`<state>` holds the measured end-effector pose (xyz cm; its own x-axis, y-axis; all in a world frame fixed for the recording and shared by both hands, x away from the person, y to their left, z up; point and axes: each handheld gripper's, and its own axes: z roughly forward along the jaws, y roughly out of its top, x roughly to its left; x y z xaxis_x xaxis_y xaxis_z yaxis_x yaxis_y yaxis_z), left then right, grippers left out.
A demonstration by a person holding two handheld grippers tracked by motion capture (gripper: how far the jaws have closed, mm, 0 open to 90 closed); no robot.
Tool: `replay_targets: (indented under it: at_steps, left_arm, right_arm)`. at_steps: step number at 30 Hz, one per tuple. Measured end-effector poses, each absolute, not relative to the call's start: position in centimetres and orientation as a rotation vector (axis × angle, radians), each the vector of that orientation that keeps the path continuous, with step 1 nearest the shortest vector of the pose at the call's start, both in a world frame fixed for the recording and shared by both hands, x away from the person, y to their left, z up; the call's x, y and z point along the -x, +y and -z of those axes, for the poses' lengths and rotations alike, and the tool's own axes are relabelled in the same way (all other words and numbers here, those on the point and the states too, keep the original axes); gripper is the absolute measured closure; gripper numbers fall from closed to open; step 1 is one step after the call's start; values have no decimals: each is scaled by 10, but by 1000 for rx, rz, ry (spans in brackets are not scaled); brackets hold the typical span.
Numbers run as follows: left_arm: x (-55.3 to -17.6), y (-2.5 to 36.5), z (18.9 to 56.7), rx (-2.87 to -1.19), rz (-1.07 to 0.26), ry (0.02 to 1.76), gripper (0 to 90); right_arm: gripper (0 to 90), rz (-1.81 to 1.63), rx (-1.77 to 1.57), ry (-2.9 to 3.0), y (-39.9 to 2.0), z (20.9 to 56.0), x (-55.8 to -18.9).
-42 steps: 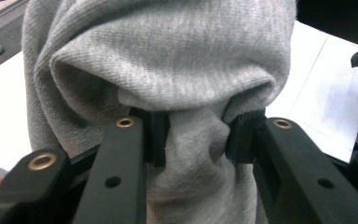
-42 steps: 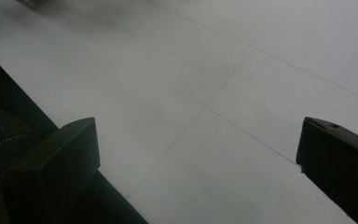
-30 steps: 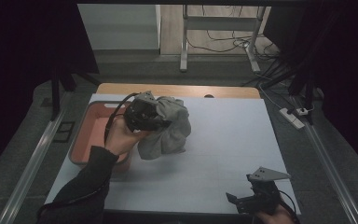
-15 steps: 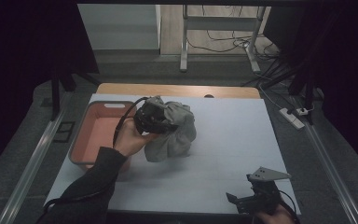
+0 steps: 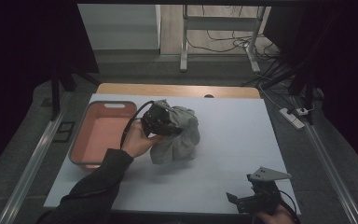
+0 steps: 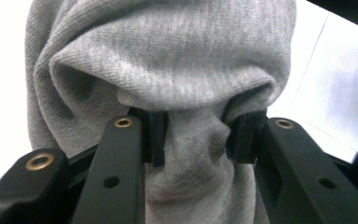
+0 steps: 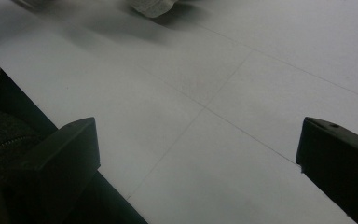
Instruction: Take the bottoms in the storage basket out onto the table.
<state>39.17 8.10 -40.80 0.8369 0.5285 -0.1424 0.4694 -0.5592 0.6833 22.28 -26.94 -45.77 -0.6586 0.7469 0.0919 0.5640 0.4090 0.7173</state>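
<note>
The left tool (image 5: pixel 161 122) is clamping a bunched fold of the grey cloth (image 5: pixel 179 135), its jaws pinched on the fabric, as the left gripper view shows with the cloth (image 6: pixel 168 70) draping over and between the black jaws. The cloth is hanging in a loose bundle just right of the tray (image 5: pixel 103 133), its lower end touching or nearly touching the desk (image 5: pixel 233 140); which one is unclear. The left hand (image 5: pixel 137 140) is gripping the tool from below and behind, the dark-sleeved forearm reaching in from the near edge of the desk and slanting up toward the tray's right side, the tool pointing away from the tray toward the cloth. The right tool (image 5: pixel 256 200) is sitting low at the near edge of the desk, well apart from the tray, jaws standing wide apart with nothing between them, looking across bare desk (image 7: pixel 223 93) in the right gripper view. The right hand (image 5: pixel 272 215) is barely peeking in at the bottom edge.
</note>
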Motion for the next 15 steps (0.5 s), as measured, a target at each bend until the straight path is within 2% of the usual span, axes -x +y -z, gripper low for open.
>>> replay_targets:
  at_steps: [15]
  left_arm:
    - [-399,74,431,-2323,-109,747,616]
  right_arm:
    - [0,-1091,-1154,2421,-269,458,-223]
